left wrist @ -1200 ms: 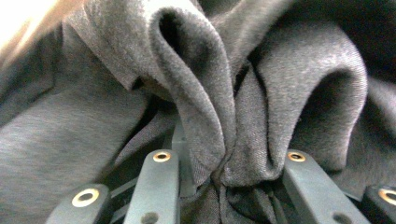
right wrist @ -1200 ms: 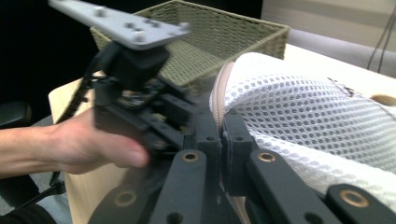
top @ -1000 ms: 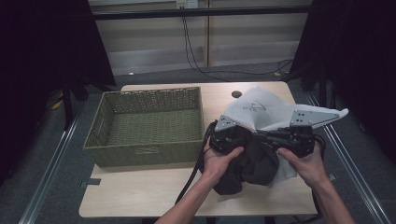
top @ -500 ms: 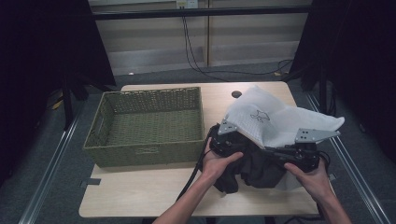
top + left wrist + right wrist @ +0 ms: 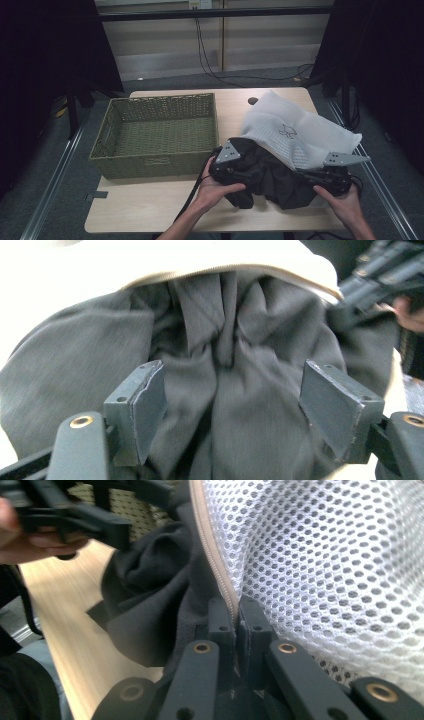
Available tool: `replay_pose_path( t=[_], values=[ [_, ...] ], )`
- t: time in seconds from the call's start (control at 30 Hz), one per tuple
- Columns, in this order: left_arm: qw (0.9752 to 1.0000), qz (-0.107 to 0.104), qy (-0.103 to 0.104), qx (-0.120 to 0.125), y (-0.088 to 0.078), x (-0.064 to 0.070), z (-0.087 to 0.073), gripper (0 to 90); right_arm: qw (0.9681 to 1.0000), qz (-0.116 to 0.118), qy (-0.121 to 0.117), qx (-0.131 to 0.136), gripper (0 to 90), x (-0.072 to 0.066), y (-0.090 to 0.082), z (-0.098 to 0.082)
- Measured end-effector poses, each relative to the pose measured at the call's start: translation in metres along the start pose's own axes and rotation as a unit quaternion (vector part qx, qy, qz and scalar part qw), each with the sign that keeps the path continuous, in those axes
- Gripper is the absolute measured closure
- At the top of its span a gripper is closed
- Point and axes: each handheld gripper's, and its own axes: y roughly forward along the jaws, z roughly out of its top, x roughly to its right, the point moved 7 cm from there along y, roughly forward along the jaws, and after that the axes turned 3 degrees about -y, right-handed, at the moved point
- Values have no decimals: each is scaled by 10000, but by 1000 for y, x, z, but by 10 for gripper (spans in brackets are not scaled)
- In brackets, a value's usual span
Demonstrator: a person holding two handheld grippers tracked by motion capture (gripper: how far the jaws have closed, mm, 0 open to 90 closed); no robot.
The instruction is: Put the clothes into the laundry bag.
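My right gripper [image 5: 235, 625] pinches the zipper edge of the white mesh laundry bag [image 5: 295, 132] at the table's right; my left gripper [image 5: 235, 415], jaws just opening, straddles the crumpled dark grey garment [image 5: 225, 370] spilling from it, unclamped.

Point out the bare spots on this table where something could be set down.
Free: the front strip of the table below the wicker basket, and the basket's empty inside. Crowded: the right half, under the white mesh bag and dark garment.
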Motion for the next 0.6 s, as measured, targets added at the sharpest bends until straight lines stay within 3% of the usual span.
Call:
replay_pose_path(
  t=[0.1, 0.23, 0.3, 0.33, 0.4, 0.43, 0.47, 0.5, 0.6],
  values=[
    [9996, -37, 200, -188, -7, -1, -15, 263, 10000, -46, 71, 10, 865, 4, -5, -3],
    [9988, -118, 201, -438, -10, -6, -33, 261, 9999, -153, 42, 16, 863, 8, -7, -4],
    [9977, -320, 142, -577, -8, -4, -40, 239, 9999, -104, 9, 45, 853, 7, -6, -2],
    [9963, -366, 290, -721, -7, -2, -44, 240, 9999, -97, 4, 48, 846, 7, -5, -1],
    [9960, -136, 440, -769, -4, -3, -49, 234, 9999, -64, -2, 85, 814, 6, -5, 3],
    [9949, -346, 326, -889, -1, -3, -52, 229, 9999, -49, -20, 110, 801, 6, -5, 5],
    [9936, -379, 229, -1035, 0, -4, -56, 227, 9999, -25, -56, 143, 785, 5, -6, 8],
    [9928, -280, 286, -1125, 2, -6, -59, 214, 9998, -48, -96, 155, 758, 4, -6, 12],
    [9910, -234, 203, -1303, 7, -10, -66, 216, 9995, -77, -152, 256, 653, 4, -7, 26]
  ],
)
